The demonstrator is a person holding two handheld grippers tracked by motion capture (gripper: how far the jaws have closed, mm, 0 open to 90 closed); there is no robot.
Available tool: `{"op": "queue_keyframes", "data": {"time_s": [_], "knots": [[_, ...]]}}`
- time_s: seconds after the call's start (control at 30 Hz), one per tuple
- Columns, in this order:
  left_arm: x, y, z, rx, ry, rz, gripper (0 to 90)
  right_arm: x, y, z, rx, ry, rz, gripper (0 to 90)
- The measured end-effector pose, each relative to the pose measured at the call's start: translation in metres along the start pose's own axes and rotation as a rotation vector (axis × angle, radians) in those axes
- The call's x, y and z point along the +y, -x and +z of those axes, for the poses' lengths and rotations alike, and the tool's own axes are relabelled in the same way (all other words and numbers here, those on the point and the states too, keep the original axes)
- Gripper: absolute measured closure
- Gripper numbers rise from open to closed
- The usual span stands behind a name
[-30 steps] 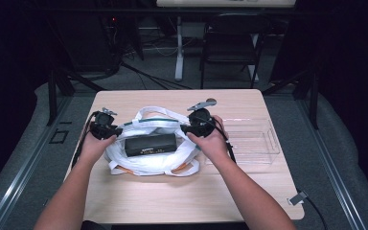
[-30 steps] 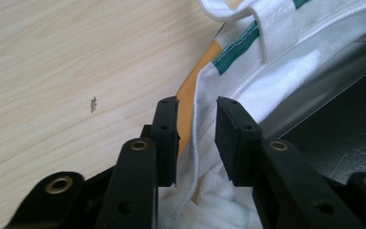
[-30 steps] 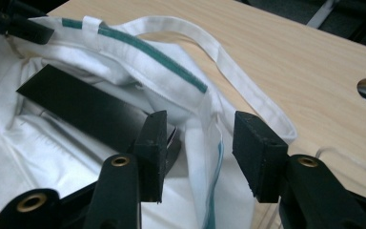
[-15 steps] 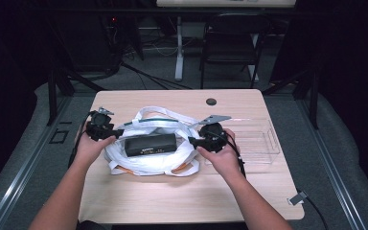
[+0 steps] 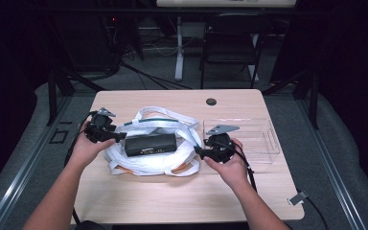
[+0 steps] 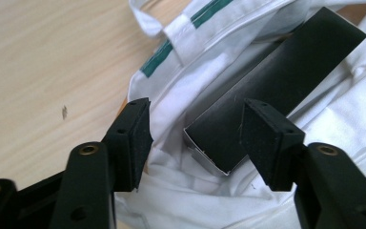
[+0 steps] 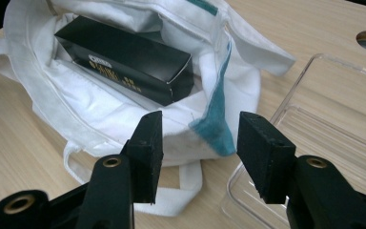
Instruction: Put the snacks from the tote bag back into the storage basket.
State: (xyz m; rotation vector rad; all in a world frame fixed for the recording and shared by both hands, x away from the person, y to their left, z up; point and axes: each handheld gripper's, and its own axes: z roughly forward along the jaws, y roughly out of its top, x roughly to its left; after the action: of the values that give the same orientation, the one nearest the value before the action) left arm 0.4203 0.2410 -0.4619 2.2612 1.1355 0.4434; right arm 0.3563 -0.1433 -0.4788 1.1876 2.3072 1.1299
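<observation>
A white cloth bag (image 5: 148, 164) lies open in the middle of the wooden table (image 5: 172, 199), with a long black box (image 5: 151, 143) inside it. My left gripper (image 5: 119, 137) is at the bag's left rim. In the left gripper view its jaws (image 6: 195, 126) have just been opening and stand apart, the box's end (image 6: 276, 81) and white cloth (image 6: 333, 129) beyond them, nothing pinched. My right gripper (image 5: 199, 151) is at the bag's right side, jaws (image 7: 200, 129) lately widened a little, open over the bag's rim (image 7: 76, 114) and its teal patch; the box (image 7: 124, 57) lies farther in.
A clear plastic tray (image 5: 261, 143) sits on the table right of the bag, close beside my right hand, its corner (image 7: 333, 124) near the right jaw. A round cable hole (image 5: 211, 101) is at the table's back edge. A folding chair (image 5: 230, 48) stands behind the table.
My right gripper has moved from the bag's upper right rim toward the person and a bit to the right. The left gripper has opened and let go of the cloth at the left rim.
</observation>
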Motion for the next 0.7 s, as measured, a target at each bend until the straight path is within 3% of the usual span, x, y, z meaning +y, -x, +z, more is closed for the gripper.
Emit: {"op": "queue_keyframes", "data": {"time_s": [0.1, 0.4, 0.7], "knots": [[0.002, 0.003, -0.003, 0.003, 0.002, 0.030, 41.8, -0.005, 0.000, -0.002, 0.013, 0.015, 0.009, 53.7], [0.008, 0.012, -0.010, -0.016, -0.011, 0.046, 42.0, -0.009, -0.003, -0.002, 0.033, 0.017, 0.000, 53.6], [0.011, 0.015, -0.008, -0.058, -0.060, 0.082, 45.4, -0.012, -0.003, -0.003, 0.031, 0.012, 0.001, 53.4]]}}
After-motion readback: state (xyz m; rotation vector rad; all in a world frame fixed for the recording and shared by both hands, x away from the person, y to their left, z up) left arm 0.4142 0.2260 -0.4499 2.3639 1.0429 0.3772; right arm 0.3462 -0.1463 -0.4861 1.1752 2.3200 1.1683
